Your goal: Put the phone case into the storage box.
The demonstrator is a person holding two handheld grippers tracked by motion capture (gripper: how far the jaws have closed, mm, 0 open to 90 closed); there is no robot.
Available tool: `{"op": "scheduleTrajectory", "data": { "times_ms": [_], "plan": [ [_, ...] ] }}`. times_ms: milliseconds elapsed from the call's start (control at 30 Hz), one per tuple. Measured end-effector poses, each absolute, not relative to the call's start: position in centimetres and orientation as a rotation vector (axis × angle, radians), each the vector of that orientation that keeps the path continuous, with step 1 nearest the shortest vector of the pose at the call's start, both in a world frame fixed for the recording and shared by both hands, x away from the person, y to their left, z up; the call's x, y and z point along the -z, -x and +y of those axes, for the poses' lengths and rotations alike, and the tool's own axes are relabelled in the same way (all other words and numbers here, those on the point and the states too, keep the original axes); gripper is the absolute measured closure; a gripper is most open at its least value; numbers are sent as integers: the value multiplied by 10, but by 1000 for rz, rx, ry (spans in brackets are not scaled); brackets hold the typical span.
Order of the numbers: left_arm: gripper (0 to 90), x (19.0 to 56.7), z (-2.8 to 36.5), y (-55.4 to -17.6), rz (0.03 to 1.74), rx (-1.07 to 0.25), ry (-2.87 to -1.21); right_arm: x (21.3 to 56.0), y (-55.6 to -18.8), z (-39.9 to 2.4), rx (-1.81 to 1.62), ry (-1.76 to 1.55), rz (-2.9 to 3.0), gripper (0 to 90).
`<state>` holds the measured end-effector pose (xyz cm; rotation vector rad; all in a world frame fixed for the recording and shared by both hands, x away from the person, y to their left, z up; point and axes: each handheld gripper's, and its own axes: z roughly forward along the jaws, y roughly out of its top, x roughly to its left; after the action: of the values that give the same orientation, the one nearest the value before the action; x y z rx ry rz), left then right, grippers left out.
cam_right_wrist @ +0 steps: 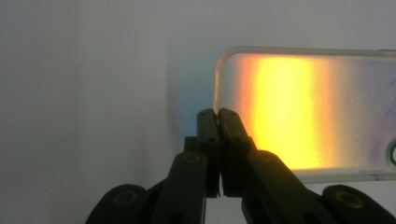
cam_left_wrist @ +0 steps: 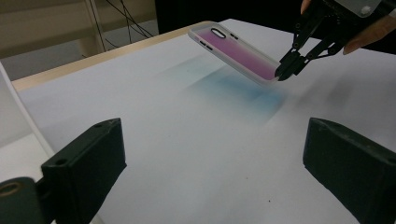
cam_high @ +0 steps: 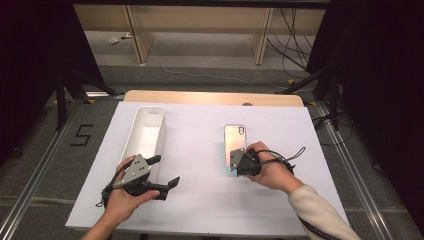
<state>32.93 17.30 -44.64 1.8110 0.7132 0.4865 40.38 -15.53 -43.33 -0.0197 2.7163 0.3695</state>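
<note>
surface: white table sheet (cam_high: 200, 150) | room: dark, shelf (cam_high: 200, 25) behind

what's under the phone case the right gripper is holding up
The phone case, pinched at its near end by the right gripper, hangs tilted above bare white table; only its bluish tinted shadow lies beneath it.

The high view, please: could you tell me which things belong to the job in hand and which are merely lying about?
In the job:
- phone case, lifted off the table by one end
- right gripper, shut on the phone case
- white tray
- left gripper, open, beside the tray

Lying about:
- cables on the floor behind
- wooden shelf
</note>
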Motion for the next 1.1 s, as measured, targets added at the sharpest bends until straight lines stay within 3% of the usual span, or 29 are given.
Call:
{"op": "scheduleTrajectory", "data": {
  "times_ms": [667,1100],
  "plan": [
    [61,446,172,-325,734,-470,-1801,426,-385,-139,-433,46,2714,893],
    [140,433,157,-327,761,-464,-1782,421,-373,-124,-471,109,2685,893]
  ]
}}
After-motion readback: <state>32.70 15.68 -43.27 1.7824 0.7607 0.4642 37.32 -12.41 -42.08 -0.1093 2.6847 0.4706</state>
